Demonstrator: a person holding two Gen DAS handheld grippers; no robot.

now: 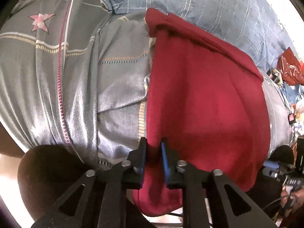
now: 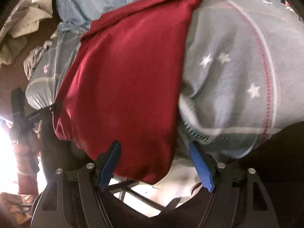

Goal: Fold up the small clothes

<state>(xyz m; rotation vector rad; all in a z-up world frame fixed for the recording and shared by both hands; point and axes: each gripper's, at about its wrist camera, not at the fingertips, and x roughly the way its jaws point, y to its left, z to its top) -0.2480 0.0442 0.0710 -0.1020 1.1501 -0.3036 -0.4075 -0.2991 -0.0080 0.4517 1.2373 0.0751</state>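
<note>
The red garment (image 1: 205,98), spread on the grey star-patterned bedsheet (image 1: 57,79), is pinched at its near edge by the left gripper (image 1: 153,152) while the right gripper (image 2: 153,152) is held agape around its other near corner, so the fold seems only begun and that corner must next be clamped.

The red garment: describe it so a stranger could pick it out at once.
Start from the grey bedsheet with stars and stitched stripes that covers the bed. The red garment lies on it, its near edge hanging over the bed's edge, pinched in the left gripper jaws. It is the only plain, deep red cloth there; the fabrics around it are grey or blue and patterned.
</note>
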